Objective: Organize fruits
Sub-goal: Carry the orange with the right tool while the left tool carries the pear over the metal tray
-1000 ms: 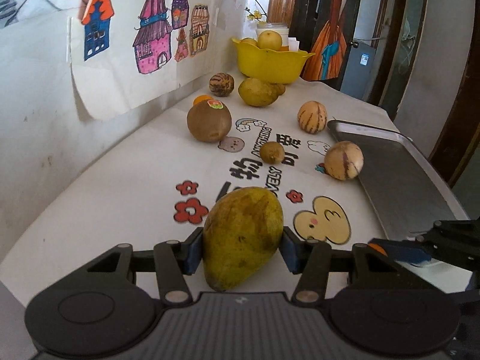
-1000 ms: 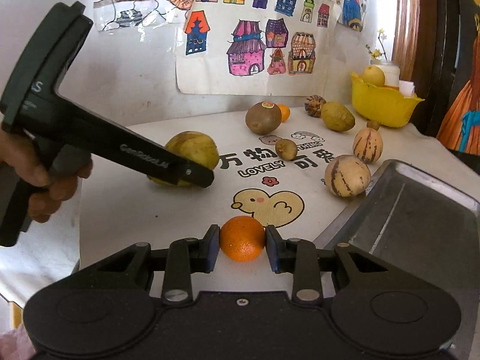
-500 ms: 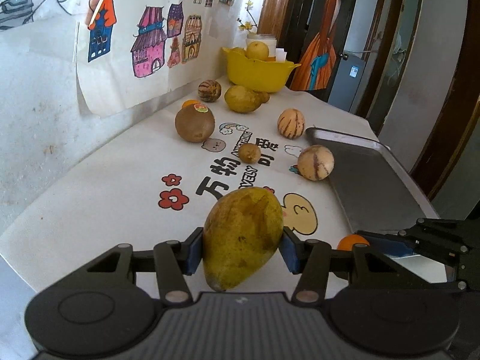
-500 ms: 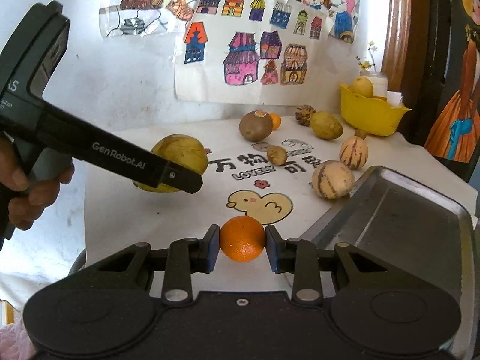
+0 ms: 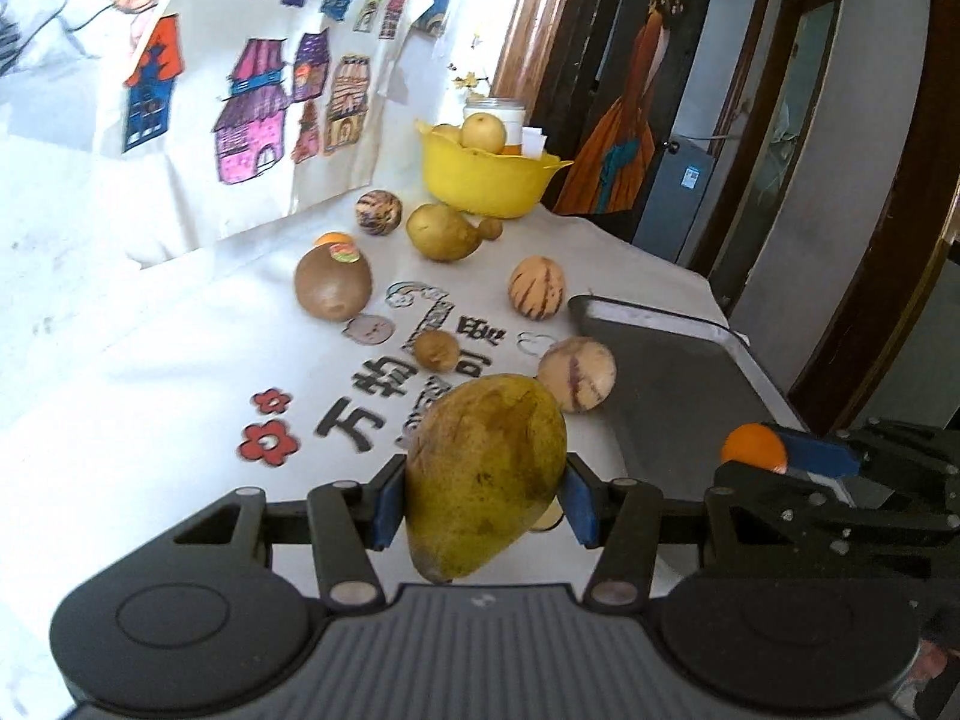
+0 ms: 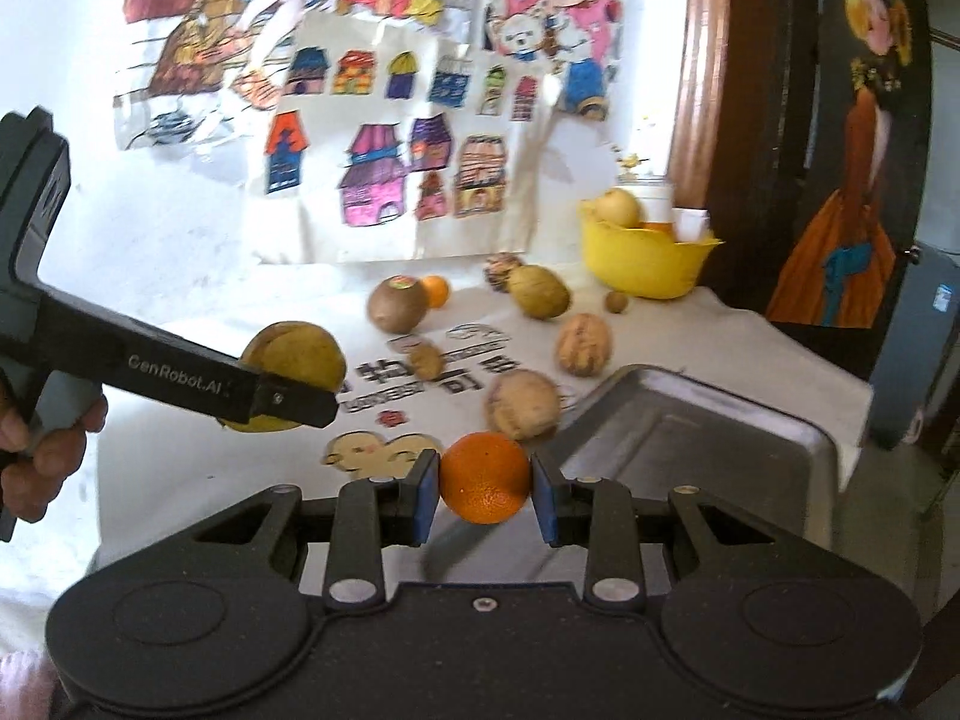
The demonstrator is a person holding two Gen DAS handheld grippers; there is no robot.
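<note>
My left gripper [image 5: 483, 495] is shut on a large yellow-green mango [image 5: 486, 474], held off the white cloth. My right gripper [image 6: 485, 486] is shut on a small orange [image 6: 485, 477], lifted near the grey metal tray [image 6: 690, 438]. In the left wrist view the right gripper [image 5: 798, 468] with its orange [image 5: 753, 447] shows at the right, over the tray [image 5: 678, 396]. In the right wrist view the left gripper [image 6: 282, 402] with the mango [image 6: 294, 363] hangs at the left, held by a hand [image 6: 42, 450].
Loose on the cloth lie a brown round fruit [image 5: 332, 285], striped melons [image 5: 537, 288] [image 5: 576, 372], a yellow mango [image 5: 441, 232], a small brown fruit [image 5: 436, 350] and an orange [image 6: 435, 291]. A yellow bowl [image 5: 486, 180] with fruit stands at the back. Drawings hang on the wall.
Both grippers have risen and moved forward with their fruit. The orange has left the cloth and now hangs by the tray's near edge; the mango is higher above the cloth.
</note>
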